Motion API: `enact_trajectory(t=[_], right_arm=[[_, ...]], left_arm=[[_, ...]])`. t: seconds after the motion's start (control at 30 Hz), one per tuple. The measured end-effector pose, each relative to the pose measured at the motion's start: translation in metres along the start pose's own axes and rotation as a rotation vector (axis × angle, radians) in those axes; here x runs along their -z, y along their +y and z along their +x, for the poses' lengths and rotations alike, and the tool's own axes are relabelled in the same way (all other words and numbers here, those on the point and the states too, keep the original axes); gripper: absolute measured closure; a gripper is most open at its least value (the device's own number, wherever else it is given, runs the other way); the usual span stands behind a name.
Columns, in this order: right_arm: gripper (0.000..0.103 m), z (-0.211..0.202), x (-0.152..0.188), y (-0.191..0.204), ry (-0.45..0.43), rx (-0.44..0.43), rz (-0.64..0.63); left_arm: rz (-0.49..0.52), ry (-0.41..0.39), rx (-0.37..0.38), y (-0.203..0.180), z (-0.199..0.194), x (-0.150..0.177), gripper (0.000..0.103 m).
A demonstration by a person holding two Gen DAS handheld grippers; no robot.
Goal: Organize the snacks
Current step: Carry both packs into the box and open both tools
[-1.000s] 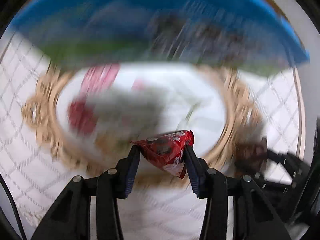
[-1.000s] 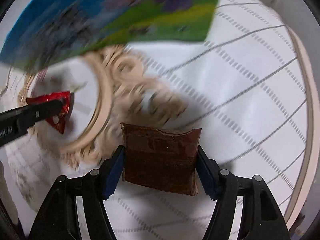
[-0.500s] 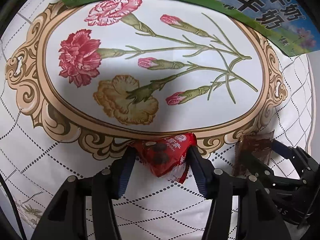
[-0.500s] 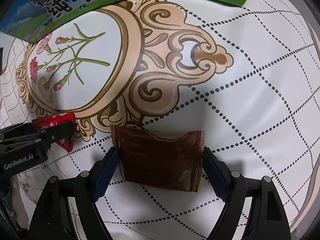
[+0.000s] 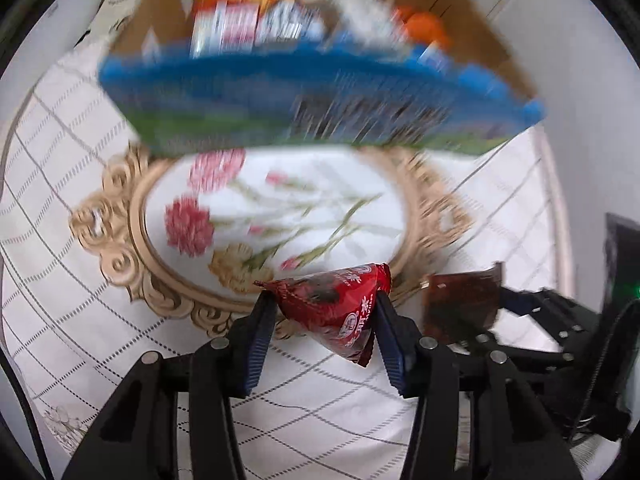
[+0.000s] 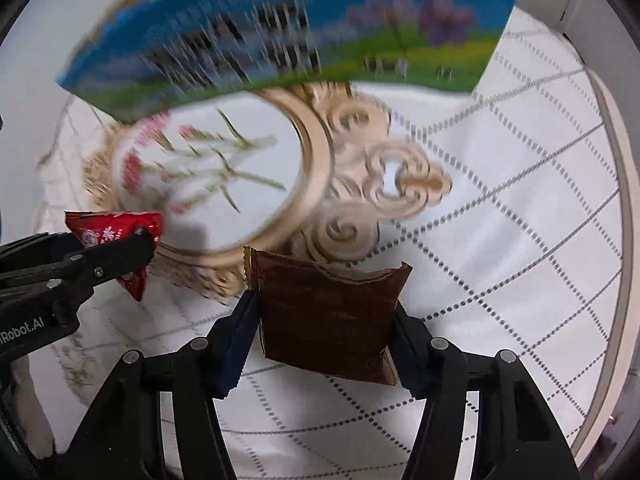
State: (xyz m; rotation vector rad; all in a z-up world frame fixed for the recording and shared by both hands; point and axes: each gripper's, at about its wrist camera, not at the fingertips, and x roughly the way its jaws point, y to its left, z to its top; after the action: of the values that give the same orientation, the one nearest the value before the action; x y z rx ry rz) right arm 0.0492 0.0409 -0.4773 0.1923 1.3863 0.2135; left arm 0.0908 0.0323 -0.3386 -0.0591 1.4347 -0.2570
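My left gripper [image 5: 324, 305] is shut on a red triangular snack packet [image 5: 334, 316], held clear above the tablecloth. Right of it in the left wrist view hangs a brown snack packet [image 5: 460, 306]. In the right wrist view the brown packet [image 6: 328, 316] sits between the pads of my right gripper [image 6: 325, 306], whose jaws are closing and pressing on its side edges. The red packet [image 6: 110, 229] and the left gripper [image 6: 120, 250] show at that view's left edge. Beyond both stands a blue and green carton box [image 5: 312, 92], blurred, with several snacks [image 5: 260, 28] inside.
A white tablecloth with a dotted grid and a gold-framed carnation medallion [image 5: 280, 208] lies under both grippers. The round table's edge [image 6: 612, 240] curves along the right. A dark object [image 5: 620, 256] stands at the far right. The carton box [image 6: 280, 40] looms close ahead.
Both grippers have risen from the cloth with their packets since half a second ago. The carton box shows more fully now, with its contents visible from the left wrist.
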Motion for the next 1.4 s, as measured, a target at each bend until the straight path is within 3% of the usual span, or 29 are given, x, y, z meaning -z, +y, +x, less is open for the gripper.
enact_trajectory(t=[0.2,0.4,0.57,0.63,0.87,0.9,0.93,0.97,1.03,1.4], right_arm=[[0.040,-0.087,-0.047,0.003,-0.157,-0.078,-0.020],[0.040,-0.137,-0.121,-0.011,-0.250,-0.073,-0.031],[0.040,-0.107,-0.181,-0.024,-0.184,-0.041,-0.032],[0.040,-0.092,-0.185,-0.027,-0.148,-0.053,-0.017],[0.036,-0.036,-0.201,-0.038,-0.017,-0.042,0.009],[0.031,-0.030,-0.201,-0.040,0.010,-0.042,0.014],[0.021,-0.026,-0.202,-0.041,0.033,-0.032,0.015],[0.018,-0.023,-0.202,-0.042,0.042,-0.025,0.012],[0.009,-0.019,-0.202,-0.043,0.055,-0.004,0.013],[0.006,-0.042,-0.204,-0.047,-0.009,0.087,0.014]], left_arm=[[0.011,-0.135,0.074,-0.015,-0.073,-0.049,0.057],[0.011,-0.182,0.001,-0.007,-0.085,-0.117,0.057],[-0.004,-0.102,-0.048,0.008,-0.050,-0.155,0.057],[-0.037,-0.039,-0.043,0.020,-0.027,-0.167,0.057],[-0.051,0.067,-0.075,0.032,0.013,-0.172,0.055],[-0.052,0.070,-0.075,0.033,0.014,-0.171,0.054],[-0.055,0.077,-0.085,0.034,0.016,-0.171,0.046],[-0.059,0.079,-0.091,0.035,0.017,-0.172,0.028],[-0.062,0.070,-0.084,0.035,0.016,-0.173,0.018],[-0.041,0.006,-0.160,0.026,0.002,-0.176,0.016]])
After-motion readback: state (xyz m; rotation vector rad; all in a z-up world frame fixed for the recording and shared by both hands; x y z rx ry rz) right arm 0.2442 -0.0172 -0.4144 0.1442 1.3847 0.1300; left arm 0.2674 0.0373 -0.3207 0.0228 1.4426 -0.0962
